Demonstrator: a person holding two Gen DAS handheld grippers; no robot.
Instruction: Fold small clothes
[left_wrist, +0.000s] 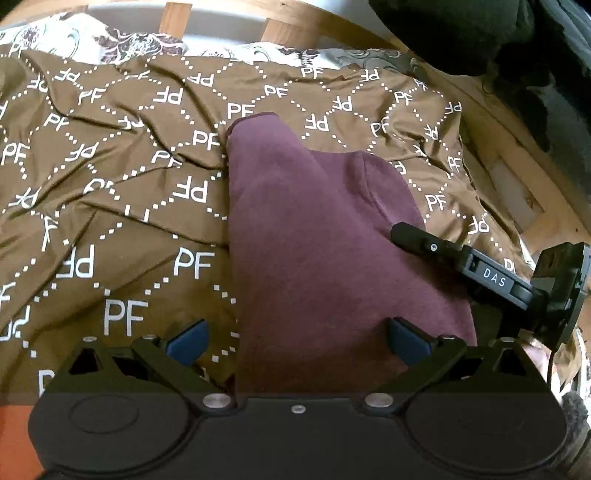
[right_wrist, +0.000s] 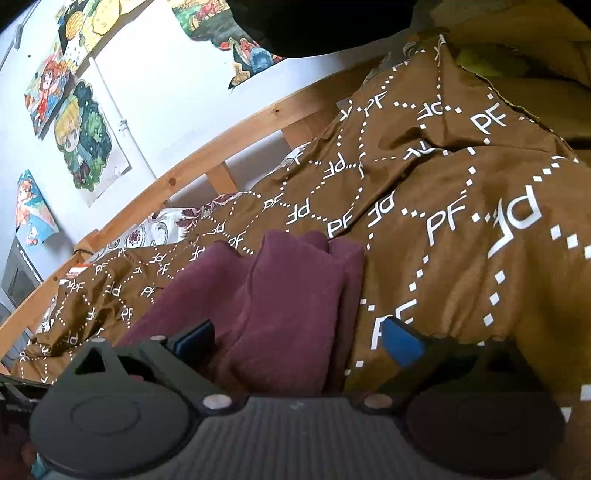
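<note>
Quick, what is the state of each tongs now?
Left tongs: open, holding nothing.
Right tongs: open, maroon garment lies between, not gripped.

A bed (right_wrist: 229, 147) with a pale wooden rail stands against a white wall (right_wrist: 166, 92). A brown cover (left_wrist: 110, 206) printed with white letters and dotted diamonds lies rumpled over the bed. Beneath the cover, near the rail, a floral sheet (right_wrist: 162, 225) shows. Above the rail, cartoon posters (right_wrist: 86, 147) hang on the wall. Soft daylight.

Wooden bed (left_wrist: 284, 31) — rumpled brown PF-print cover (left_wrist: 122, 206) — maroon garment (left_wrist: 314, 240) lying on top.
</note>
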